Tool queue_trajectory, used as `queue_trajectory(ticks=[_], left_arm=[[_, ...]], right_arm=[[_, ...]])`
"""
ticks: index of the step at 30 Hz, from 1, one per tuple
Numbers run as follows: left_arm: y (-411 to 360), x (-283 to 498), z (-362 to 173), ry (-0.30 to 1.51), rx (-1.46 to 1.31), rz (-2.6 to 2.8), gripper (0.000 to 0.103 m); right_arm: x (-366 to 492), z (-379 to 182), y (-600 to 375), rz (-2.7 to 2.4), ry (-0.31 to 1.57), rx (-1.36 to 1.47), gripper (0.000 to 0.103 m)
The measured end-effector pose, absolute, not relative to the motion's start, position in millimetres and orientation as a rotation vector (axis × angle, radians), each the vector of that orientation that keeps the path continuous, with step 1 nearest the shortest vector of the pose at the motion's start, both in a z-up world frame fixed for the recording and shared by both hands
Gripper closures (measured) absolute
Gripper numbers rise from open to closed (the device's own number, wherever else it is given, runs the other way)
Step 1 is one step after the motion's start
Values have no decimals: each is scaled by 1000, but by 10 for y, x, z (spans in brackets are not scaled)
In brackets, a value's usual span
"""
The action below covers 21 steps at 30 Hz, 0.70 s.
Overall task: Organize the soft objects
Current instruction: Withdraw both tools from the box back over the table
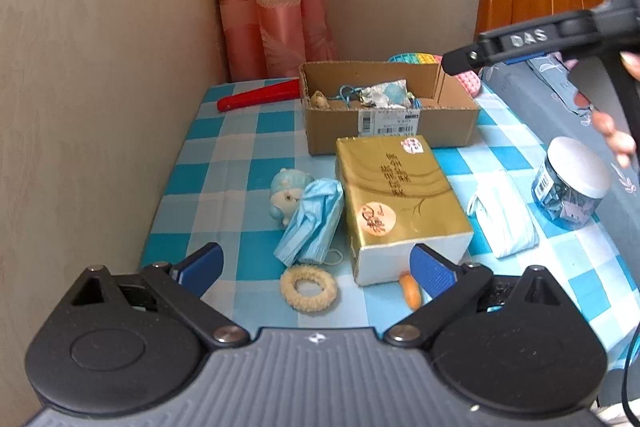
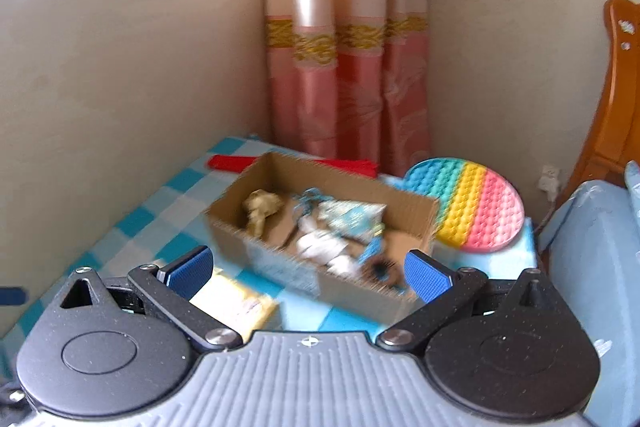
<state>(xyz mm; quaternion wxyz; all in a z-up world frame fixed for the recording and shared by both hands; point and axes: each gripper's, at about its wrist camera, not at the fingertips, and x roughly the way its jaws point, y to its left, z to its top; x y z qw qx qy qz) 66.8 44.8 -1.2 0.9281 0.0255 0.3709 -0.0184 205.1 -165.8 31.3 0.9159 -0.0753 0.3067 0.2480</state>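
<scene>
nearest the left gripper (image 1: 316, 265), whose fingers stood wide apart with nothing between them, a cream fluffy hair ring (image 1: 308, 287) lay on the checked tablecloth (image 1: 208, 187), just below a crumpled blue face mask (image 1: 312, 223). a small pale-blue plush toy (image 1: 285, 195) sat touching the mask's left side, and a gold box (image 1: 400, 203) stood just right of the mask, with a small orange item (image 1: 412, 291) at its near corner. further right lay a white face mask (image 1: 504, 223), near a clear jar (image 1: 572, 183).

beyond these, the cardboard box (image 2: 324, 255) at the far side already held several soft bits. the right gripper (image 2: 308, 273) hovered over it, its fingers also spread wide and empty, in a blurred view.

this looked like the gap between a drop into the box and the next pick. the next move would likely call for the left gripper to lower over the hair ring or blue mask, close on it, and carry it to the box.
</scene>
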Motion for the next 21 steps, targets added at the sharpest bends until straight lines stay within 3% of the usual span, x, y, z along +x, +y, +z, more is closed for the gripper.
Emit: queue_trajectory(ticks=[21], left_arm=[[591, 669, -250, 825, -5, -28, 4]], right_arm=[[1169, -472, -1760, 544, 715, -285, 0]])
